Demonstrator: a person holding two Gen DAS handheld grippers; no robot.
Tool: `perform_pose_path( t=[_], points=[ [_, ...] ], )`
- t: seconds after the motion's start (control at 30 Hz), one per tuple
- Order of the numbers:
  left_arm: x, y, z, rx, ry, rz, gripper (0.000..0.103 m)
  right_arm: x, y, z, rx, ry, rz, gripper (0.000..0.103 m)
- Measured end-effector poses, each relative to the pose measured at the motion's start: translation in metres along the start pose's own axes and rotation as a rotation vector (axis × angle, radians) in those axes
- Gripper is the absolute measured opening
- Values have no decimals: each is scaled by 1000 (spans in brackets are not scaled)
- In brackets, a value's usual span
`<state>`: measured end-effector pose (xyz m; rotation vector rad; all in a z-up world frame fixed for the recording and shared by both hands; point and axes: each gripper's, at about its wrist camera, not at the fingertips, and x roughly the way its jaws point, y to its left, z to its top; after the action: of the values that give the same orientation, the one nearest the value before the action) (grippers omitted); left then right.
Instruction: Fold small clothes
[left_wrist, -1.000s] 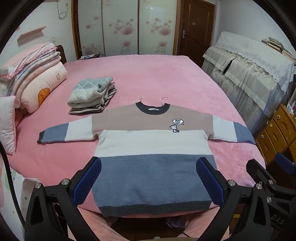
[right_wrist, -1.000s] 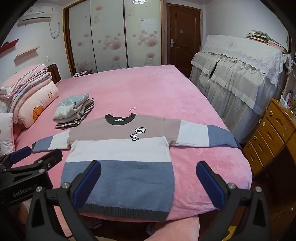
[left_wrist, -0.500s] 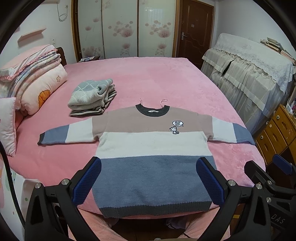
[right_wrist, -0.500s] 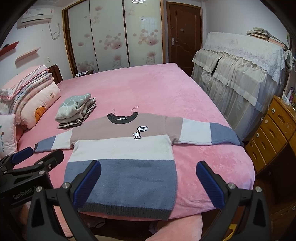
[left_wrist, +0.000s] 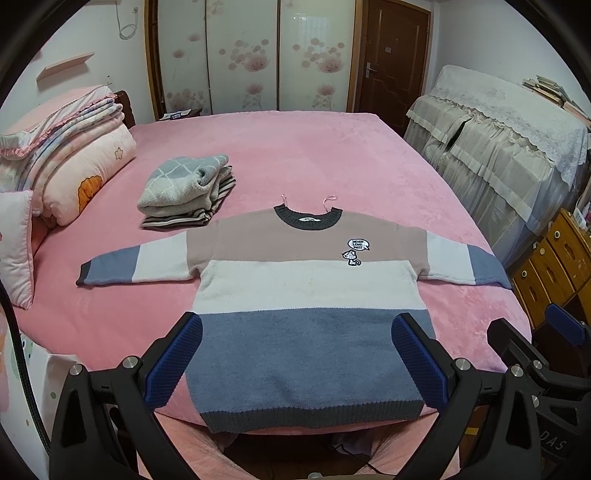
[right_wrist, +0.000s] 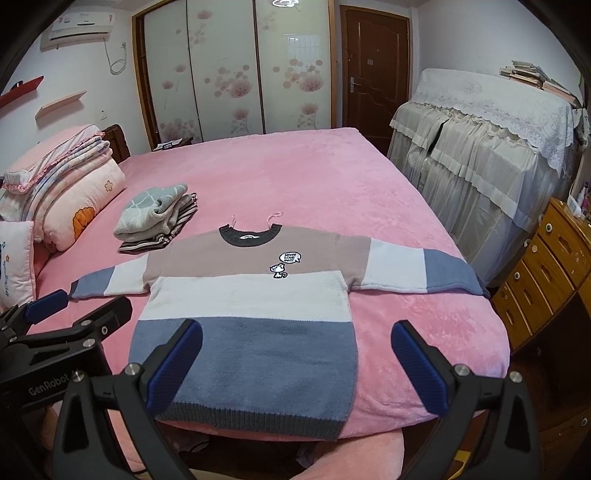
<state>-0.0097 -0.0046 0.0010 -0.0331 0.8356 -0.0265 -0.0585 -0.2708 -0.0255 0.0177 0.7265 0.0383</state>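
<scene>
Sweater (left_wrist: 310, 295) is the garment to be folded: striped in dusty pink, white and blue, it is laid flat, front up, on the pink bed (left_wrist: 295, 155), with its dark hem at the bed's near edge and its collar pointing away. Both sleeves are spread straight out from the body. No fold has been made in it.

Over the last second very little has been altered. In both wrist views the sweater is seen slightly larger and slightly lower than a second ago, so both tools are judged to have been eased a little forward and upward over the hem; the sweater itself has not been shifted, and no crease has appeared.

The left gripper (left_wrist: 295, 354) is held above the sweater's blue band, its jaws spread wide with nothing between them and the blue pads (left_wrist: 177, 354) clear of the knit. The right gripper (right_wrist: 295, 362) is likewise held wide apart and empty, towards the right side of the hem, with one pad over the blue band and the other over bare bedcover.

Beyond the sweater's left shoulder a stack of folded clothes (left_wrist: 184, 192) is seen, apart from the sleeve; a place for the finished piece is suggested by it. Rolled bedding (left_wrist: 66, 158) is piled further off, beyond the sweater's left sleeve.

The task is judged to be at its very start for this garment: the spreading is done, and a sleeve or a side edge is yet to be gripped for the first fold inward.
</scene>
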Motion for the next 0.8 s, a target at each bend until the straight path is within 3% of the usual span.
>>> perform_pose_path(
  t=[0.8],
  points=[
    [12, 5, 4, -9, 23, 7, 102, 18, -5, 5, 24, 35, 4, 100]
  ],
)
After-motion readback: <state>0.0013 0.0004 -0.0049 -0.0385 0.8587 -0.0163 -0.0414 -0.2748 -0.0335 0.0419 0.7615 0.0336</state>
